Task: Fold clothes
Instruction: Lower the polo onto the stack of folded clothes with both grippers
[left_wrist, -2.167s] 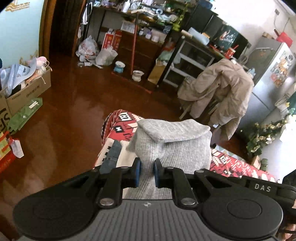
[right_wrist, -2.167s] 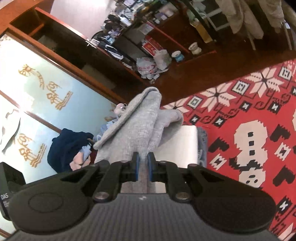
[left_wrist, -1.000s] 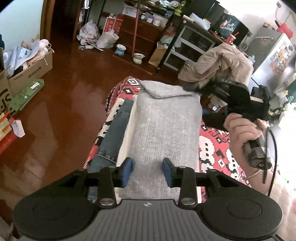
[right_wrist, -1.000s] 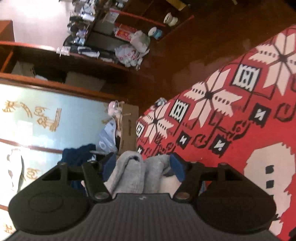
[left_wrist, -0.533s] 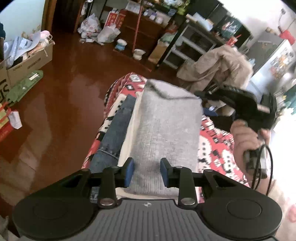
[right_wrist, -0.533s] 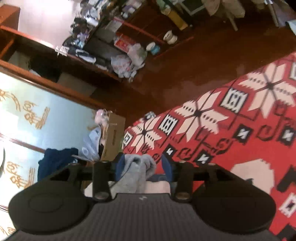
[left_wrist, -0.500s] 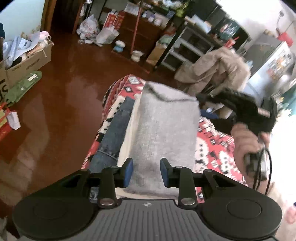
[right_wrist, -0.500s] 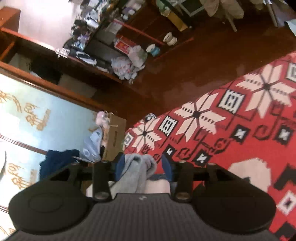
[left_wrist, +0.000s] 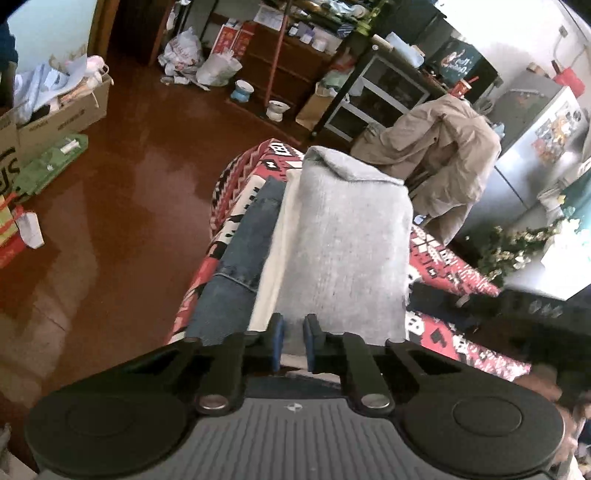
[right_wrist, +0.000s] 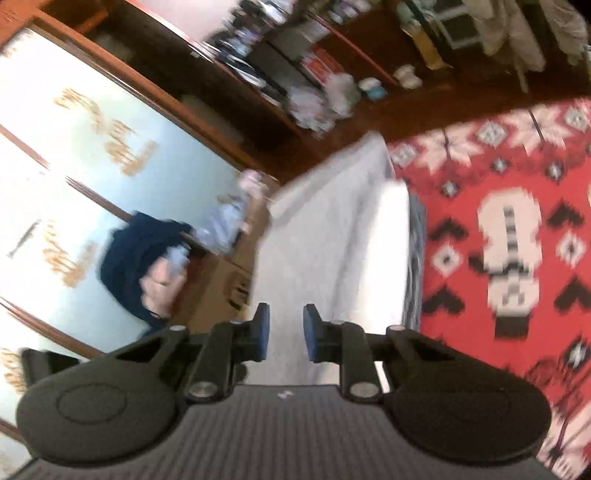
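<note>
A grey knit garment (left_wrist: 347, 240), folded into a long rectangle, lies mid-frame atop a white folded piece (left_wrist: 275, 258) beside blue jeans (left_wrist: 242, 254).

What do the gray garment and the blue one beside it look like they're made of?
The gray garment looks like soft knit, probably wool or cotton blend: fine vertical ribbing and a matte, fuzzy surface. The blue garment looks like denim: faded indigo weave with a stitched hem, likely jeans.
</note>
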